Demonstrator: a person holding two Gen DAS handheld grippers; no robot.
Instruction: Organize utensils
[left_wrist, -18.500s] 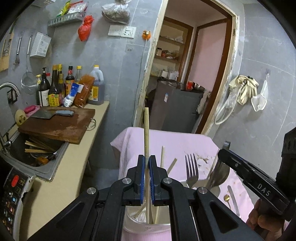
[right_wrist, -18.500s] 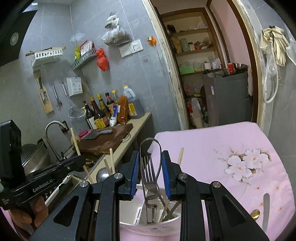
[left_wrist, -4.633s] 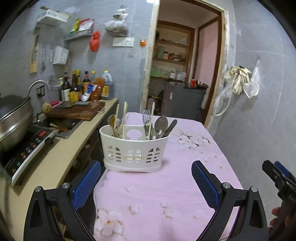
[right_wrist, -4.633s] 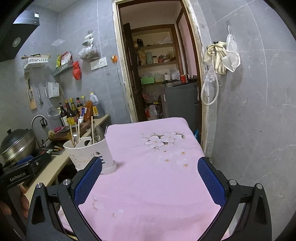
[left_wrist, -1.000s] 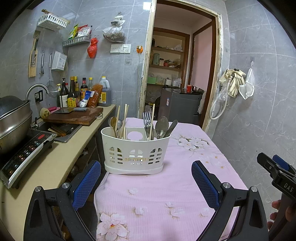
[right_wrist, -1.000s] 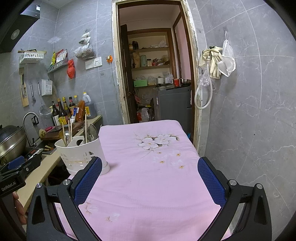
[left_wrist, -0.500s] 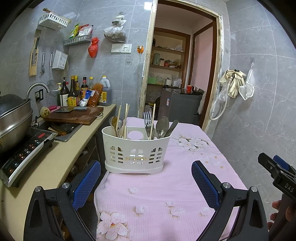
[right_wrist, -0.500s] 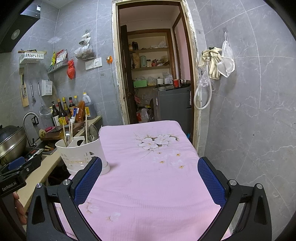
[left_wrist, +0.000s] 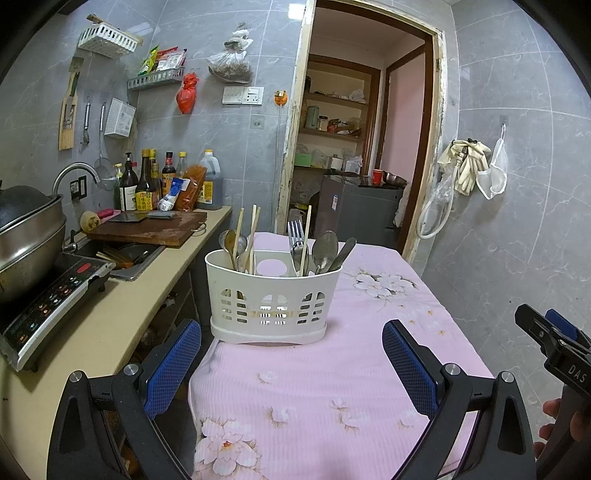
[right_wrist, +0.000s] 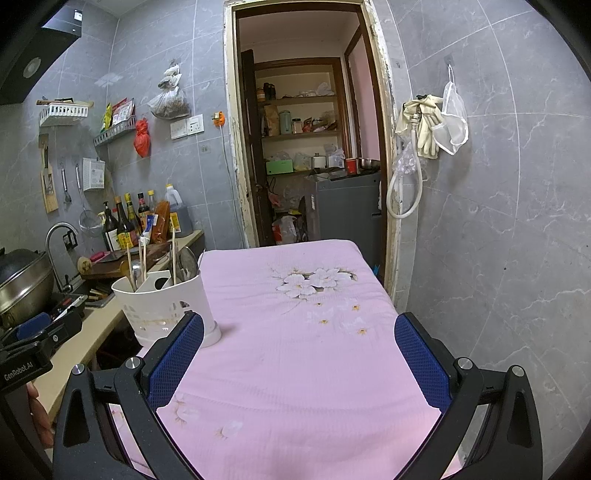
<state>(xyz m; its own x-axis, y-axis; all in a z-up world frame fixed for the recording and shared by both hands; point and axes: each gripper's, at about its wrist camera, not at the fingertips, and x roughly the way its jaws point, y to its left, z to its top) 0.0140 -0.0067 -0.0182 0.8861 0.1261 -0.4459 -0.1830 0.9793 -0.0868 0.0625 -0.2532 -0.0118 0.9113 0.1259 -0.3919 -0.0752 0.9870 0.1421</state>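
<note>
A white utensil caddy (left_wrist: 272, 299) stands upright on the pink flowered tablecloth (left_wrist: 332, 369), at the table's left edge beside the kitchen counter (left_wrist: 110, 317). Every utensil in it stands on end, long axis near vertical, working end up. In the caddy's left compartment two wooden chopsticks (left_wrist: 252, 236) lean slightly apart, with two spoons (left_wrist: 229, 242) beside them, bowls upward. In its right compartment I count one fork (left_wrist: 295, 230) with tines up, one more chopstick (left_wrist: 306, 236) crossing in front of it, one large spoon (left_wrist: 325, 247), and a darker handle or blade (left_wrist: 345, 249) tilting right; what that last piece is I cannot tell. The middle compartment shows only its pale floor. The left gripper (left_wrist: 291, 363) is well short of the caddy, fingers spread wide and holding nothing. The right gripper (right_wrist: 299, 358) is to the caddy's right over bare cloth, likewise spread wide and empty.
</note>
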